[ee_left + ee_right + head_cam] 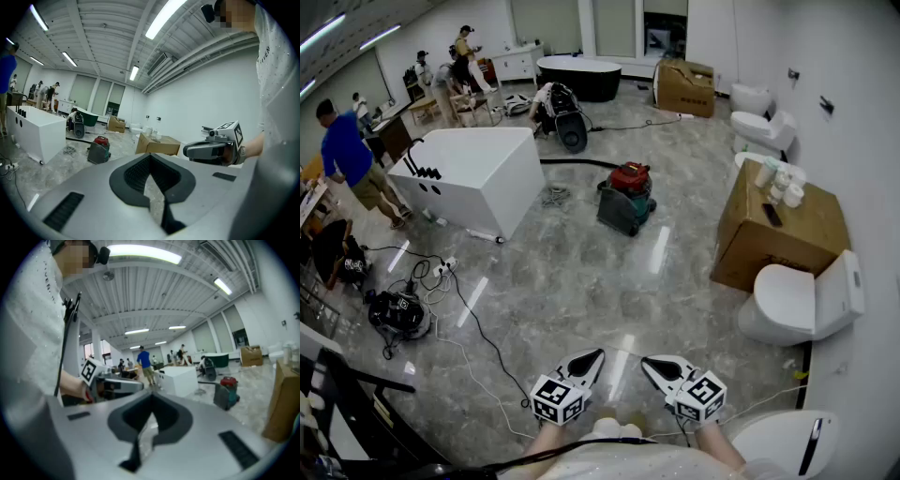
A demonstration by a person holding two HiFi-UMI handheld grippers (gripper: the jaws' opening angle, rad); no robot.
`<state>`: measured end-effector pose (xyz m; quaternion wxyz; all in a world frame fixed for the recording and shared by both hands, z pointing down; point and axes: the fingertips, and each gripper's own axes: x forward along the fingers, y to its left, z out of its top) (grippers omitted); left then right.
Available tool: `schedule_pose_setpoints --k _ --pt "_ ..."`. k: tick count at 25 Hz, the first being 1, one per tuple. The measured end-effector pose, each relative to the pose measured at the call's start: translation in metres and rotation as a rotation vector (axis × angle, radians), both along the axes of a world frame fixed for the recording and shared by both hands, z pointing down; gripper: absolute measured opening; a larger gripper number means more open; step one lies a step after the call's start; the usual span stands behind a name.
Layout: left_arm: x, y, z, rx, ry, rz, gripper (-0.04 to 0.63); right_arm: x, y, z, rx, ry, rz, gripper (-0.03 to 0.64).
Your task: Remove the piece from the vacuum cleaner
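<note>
Across the grey floor (581,272): vacuum mid-room, both grippers far from it.
White tub (478,173) stands at left and a cardboard box (778,234) at right. The red-and-green vacuum (627,195) sits on the floor between them. Left gripper (596,355) and right gripper (648,362) are low, side by side near the person and well apart from the vacuum. Both sets of jaws are fully closed with nothing between them.

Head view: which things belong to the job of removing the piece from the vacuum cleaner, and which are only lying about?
For the job: vacuum cleaner; left gripper and right gripper, both shut and empty.
Lying about: cardboard box; toilet; white bathtub; black bathtub.
</note>
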<state>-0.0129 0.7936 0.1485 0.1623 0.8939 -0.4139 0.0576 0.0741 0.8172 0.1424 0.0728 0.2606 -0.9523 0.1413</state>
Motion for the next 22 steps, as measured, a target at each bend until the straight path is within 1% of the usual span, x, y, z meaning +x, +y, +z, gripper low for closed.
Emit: schedule_pose_setpoints --k 4,10,14,18,22 --pt "0.003 0.005 0.006 -0.016 -0.005 0.007 0.015 -0.006 0.007 0.001 0.01 0.013 -0.027 0.015" --pt "0.013 0.008 0.009 -0.041 -0.008 0.004 0.015 0.009 0.006 0.0 0.018 0.003 -0.013 0.015" --pt "0.023 0.006 0.006 -0.029 -0.039 0.007 0.015 0.02 0.002 -0.004 0.043 -0.011 0.002 0.015" --pt "0.03 -0.001 -0.004 -0.001 -0.036 -0.008 0.015 0.022 -0.004 -0.006 0.056 0.001 0.022 0.015" --pt "0.032 -0.01 -0.006 0.008 -0.03 -0.032 0.015 0.023 -0.012 -0.01 0.049 -0.029 0.032 0.015"
